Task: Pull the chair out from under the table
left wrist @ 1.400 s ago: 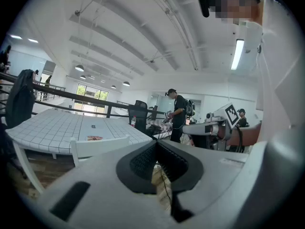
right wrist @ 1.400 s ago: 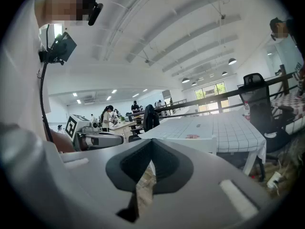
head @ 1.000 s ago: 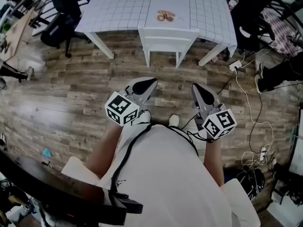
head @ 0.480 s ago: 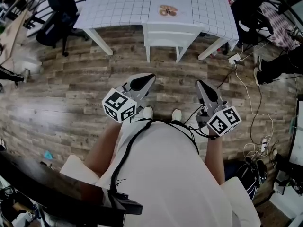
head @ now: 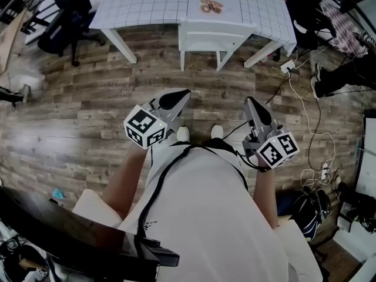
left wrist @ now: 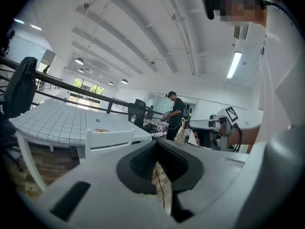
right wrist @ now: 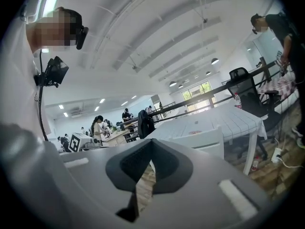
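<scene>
Seen from above, a black office chair stands at the far left on a wooden plank floor. Beside it is a white table with a grid-patterned top, and a small flat brown item lies near the table's near edge. The left gripper is held low over the floor with its jaws pressed together on nothing; its own view shows the same. The white chair is tucked under the table's near edge with its backrest towards the wearer, well ahead of both grippers. Only open floor lies between it and them. The wearer's pale shoes show between the grippers. The right gripper is likewise closed and empty. At the right, a power strip and trailing cables lie near the table's right leg.
</scene>
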Tool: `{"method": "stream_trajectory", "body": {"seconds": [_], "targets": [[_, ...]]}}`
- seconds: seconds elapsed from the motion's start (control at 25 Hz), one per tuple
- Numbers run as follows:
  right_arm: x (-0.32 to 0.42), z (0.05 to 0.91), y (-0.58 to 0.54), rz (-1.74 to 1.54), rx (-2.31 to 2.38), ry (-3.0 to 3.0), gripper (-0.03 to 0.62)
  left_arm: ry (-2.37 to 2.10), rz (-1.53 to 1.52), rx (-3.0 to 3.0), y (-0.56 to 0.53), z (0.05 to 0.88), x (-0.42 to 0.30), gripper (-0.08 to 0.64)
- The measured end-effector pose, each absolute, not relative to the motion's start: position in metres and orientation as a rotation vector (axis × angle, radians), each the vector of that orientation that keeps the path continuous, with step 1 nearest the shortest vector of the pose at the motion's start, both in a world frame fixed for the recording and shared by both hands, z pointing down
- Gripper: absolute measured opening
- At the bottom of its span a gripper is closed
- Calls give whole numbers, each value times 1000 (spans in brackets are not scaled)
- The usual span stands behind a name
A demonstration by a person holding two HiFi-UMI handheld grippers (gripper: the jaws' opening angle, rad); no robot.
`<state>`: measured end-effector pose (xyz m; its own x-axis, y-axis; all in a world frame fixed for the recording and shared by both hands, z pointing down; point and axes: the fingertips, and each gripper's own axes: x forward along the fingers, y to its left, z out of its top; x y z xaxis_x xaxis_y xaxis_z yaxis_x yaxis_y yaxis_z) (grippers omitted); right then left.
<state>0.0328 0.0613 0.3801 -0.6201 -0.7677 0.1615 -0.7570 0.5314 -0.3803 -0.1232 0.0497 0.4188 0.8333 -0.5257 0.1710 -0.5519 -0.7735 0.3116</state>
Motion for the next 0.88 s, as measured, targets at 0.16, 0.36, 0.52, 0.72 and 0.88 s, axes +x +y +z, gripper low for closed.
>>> {"method": "stream_trajectory", "body": {"seconds": [0.16, 0.36, 0.52, 0.72, 0.88], "targets": [[27, 377, 64, -649, -1350, 2749, 8, -804, 82, 2662, 52, 418, -125, 8], [29, 379, 61, -672, -1329, 2730, 8, -818, 106, 2668, 55, 420, -124, 8], [30, 382, 55, -667, -1307, 2735, 8, -849, 114, 2653, 55, 423, -128, 8], [26, 387, 35, -622, -1280, 2827, 8, -903, 153, 2635, 39, 427, -129, 8], [32, 390, 10, -611, -1258, 2859, 8, -942, 173, 2622, 16, 430, -121, 8]]}}
